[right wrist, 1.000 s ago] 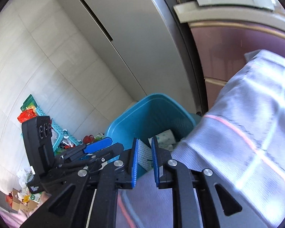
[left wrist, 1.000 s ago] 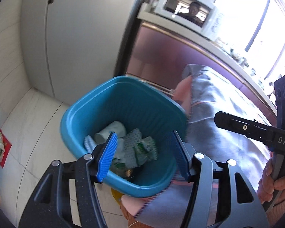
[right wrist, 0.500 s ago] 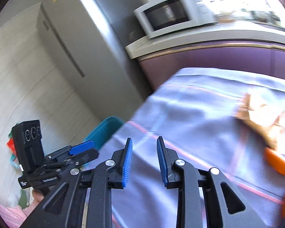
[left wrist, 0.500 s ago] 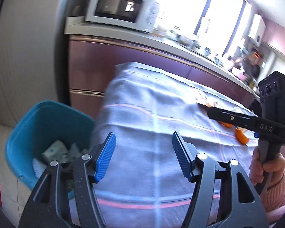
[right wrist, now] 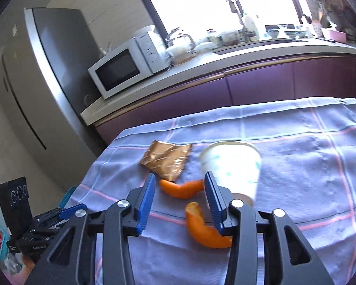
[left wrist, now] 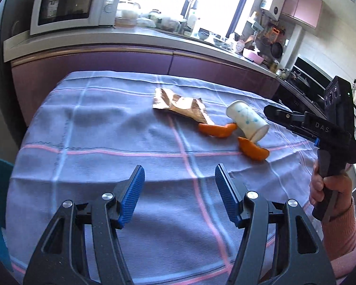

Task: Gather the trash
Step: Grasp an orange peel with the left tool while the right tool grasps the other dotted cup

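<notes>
Left wrist cam sits above near edge of the checked tablecloth (left wrist: 102,128), facing down across it toward the purple counter & microwave (left wrist: 71,7); trash lies well ahead. Right wrist cam is much nearer, low over the orange peels (right wrist: 182,188) & paper cup (right wrist: 232,166), facing the fridge (right wrist: 47,71) & microwave. Both views share wrapper (left wrist: 180,105), cup, peels, cloth, counter.

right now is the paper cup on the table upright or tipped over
Tipped over. The paper cup lies on its side on the checked tablecloth, beside two pieces of orange peel, its open mouth showing in the right wrist view.
</notes>
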`<action>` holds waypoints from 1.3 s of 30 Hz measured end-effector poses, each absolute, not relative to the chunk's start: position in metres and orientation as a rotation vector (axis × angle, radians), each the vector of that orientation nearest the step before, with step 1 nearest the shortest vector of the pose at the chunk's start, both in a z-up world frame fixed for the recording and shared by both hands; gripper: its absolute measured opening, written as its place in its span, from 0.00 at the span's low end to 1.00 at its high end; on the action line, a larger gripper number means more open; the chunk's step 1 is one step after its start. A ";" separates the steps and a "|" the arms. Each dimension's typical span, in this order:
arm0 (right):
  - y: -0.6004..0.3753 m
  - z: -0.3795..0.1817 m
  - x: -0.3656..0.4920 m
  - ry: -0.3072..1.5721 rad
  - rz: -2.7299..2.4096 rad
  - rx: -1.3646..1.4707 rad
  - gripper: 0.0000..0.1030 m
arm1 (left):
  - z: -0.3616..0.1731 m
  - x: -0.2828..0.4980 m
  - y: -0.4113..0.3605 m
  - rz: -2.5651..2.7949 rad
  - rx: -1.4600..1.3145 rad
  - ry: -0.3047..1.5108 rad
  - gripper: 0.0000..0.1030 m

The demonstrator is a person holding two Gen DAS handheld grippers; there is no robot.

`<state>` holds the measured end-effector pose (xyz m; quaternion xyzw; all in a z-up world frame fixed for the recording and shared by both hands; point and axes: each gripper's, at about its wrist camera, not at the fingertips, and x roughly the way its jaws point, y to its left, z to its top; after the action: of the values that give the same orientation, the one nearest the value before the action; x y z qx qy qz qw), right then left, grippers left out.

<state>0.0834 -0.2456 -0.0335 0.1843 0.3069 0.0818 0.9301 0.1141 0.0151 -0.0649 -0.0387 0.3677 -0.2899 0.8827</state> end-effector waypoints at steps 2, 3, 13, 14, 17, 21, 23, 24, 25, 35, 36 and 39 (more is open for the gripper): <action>-0.259 -0.039 0.081 0.629 0.128 0.384 0.56 | -0.066 0.114 -0.006 -0.643 -0.056 0.772 0.59; -0.266 -0.041 0.082 0.633 0.114 0.387 0.59 | -0.066 0.114 -0.017 -0.663 -0.042 0.776 0.59; -0.275 -0.072 0.103 0.718 0.080 0.406 0.72 | -0.075 0.122 -0.091 -0.783 0.011 0.835 0.59; -0.277 -0.074 0.105 0.721 0.081 0.413 0.72 | -0.075 0.124 -0.097 -0.794 0.011 0.841 0.59; -0.283 -0.078 0.108 0.734 0.077 0.425 0.69 | -0.079 0.130 -0.114 -0.823 0.015 0.867 0.59; -0.290 -0.081 0.109 0.744 0.104 0.465 0.58 | -0.089 0.141 -0.134 -0.850 0.010 0.921 0.59; -0.291 -0.081 0.108 0.739 0.111 0.465 0.57 | -0.093 0.146 -0.139 -0.857 -0.001 0.942 0.58; -0.291 -0.080 0.107 0.735 0.113 0.464 0.57 | -0.096 0.149 -0.141 -0.860 -0.009 0.955 0.57; -0.293 -0.079 0.106 0.729 0.112 0.468 0.57 | -0.098 0.152 -0.143 -0.860 -0.018 0.967 0.57; -0.301 -0.079 0.101 0.720 0.138 0.507 0.57 | -0.107 0.171 -0.154 -0.871 -0.075 1.033 0.43; -0.300 -0.079 0.101 0.720 0.140 0.506 0.57 | -0.107 0.172 -0.155 -0.867 -0.070 1.030 0.43; -0.301 -0.079 0.101 0.718 0.142 0.506 0.57 | -0.107 0.172 -0.156 -0.861 -0.067 1.030 0.39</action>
<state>0.1012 -0.3005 -0.0793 0.2447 0.3473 0.0689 0.9027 0.1716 -0.1559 -0.1071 -0.0309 0.4769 -0.3989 0.7826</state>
